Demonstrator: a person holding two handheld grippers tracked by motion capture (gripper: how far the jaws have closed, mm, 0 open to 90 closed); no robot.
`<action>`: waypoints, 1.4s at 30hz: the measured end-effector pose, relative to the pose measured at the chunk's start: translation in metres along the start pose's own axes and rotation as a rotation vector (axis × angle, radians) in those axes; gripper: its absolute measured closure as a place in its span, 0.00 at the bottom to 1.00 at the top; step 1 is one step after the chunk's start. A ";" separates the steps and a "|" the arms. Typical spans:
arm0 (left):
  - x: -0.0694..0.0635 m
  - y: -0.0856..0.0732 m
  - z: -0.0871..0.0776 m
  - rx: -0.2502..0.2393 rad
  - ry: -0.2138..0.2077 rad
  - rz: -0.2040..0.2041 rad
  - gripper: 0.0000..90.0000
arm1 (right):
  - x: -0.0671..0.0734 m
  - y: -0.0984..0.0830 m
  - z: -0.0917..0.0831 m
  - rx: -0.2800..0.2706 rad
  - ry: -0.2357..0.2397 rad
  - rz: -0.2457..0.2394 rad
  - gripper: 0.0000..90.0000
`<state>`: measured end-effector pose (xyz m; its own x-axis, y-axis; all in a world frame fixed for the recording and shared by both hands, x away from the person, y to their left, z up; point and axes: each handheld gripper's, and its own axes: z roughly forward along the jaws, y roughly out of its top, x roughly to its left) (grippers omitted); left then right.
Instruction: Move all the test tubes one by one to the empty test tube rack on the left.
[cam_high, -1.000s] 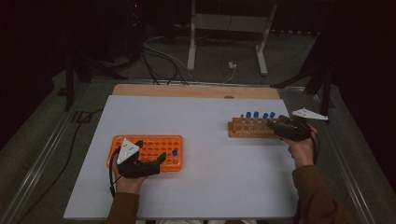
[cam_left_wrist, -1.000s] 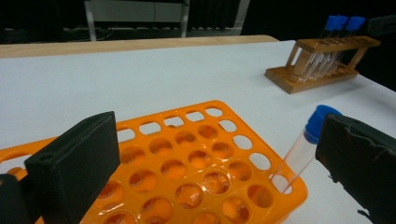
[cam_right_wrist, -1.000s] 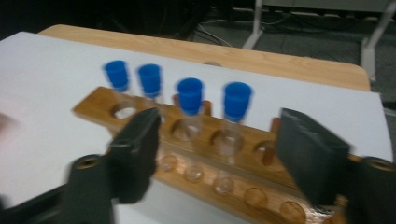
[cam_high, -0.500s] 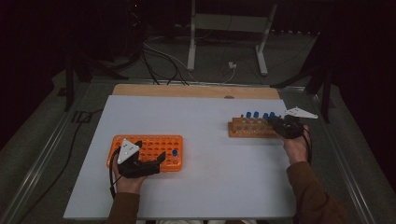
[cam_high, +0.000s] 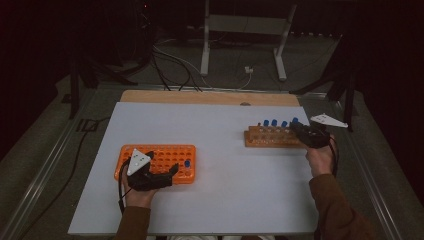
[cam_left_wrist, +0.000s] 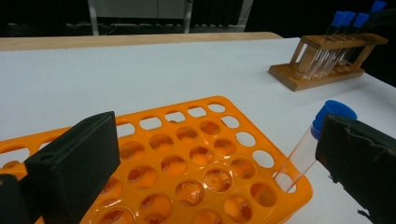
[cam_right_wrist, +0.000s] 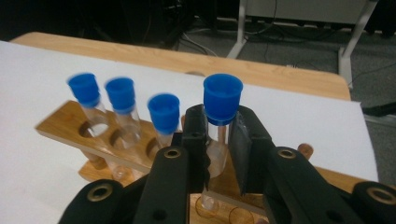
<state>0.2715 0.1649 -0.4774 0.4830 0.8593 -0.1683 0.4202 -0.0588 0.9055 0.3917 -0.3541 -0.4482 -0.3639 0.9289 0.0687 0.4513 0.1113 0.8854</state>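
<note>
**A lab test bench in a dark room**

Capped test tubes (cam_right_wrist: 222, 116) stand in a wooden rack (cam_high: 272, 137), and an orange plastic tube rack (cam_high: 160, 157) sits on the white worktop (cam_high: 215, 150). Behind it, loose cables (cam_high: 170, 62) trail over the floor around a metal equipment stand (cam_high: 240, 30).

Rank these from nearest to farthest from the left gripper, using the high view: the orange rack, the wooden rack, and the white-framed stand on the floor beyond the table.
1. Orange rack: directly at the left gripper, table's near left.
2. Wooden rack: across the table, right side.
3. White-framed stand: on the floor behind the table.
</note>
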 end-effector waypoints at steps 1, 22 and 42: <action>0.000 0.000 0.000 0.000 0.000 0.000 0.01 | 0.001 0.002 -0.002 -0.005 -0.003 -0.012 0.86; 0.000 0.000 -0.001 -0.009 0.012 -0.008 0.01 | 0.017 0.038 -0.042 -0.056 0.050 -0.058 0.86; -0.009 0.028 -0.007 -0.074 0.052 0.002 0.01 | 0.077 0.037 -0.030 0.017 0.230 -0.103 0.86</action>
<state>0.2742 0.1592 -0.4480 0.4420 0.8848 -0.1477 0.3601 -0.0242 0.9326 0.3558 -0.2896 -0.3958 -0.5834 0.8079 0.0834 0.4154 0.2085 0.8854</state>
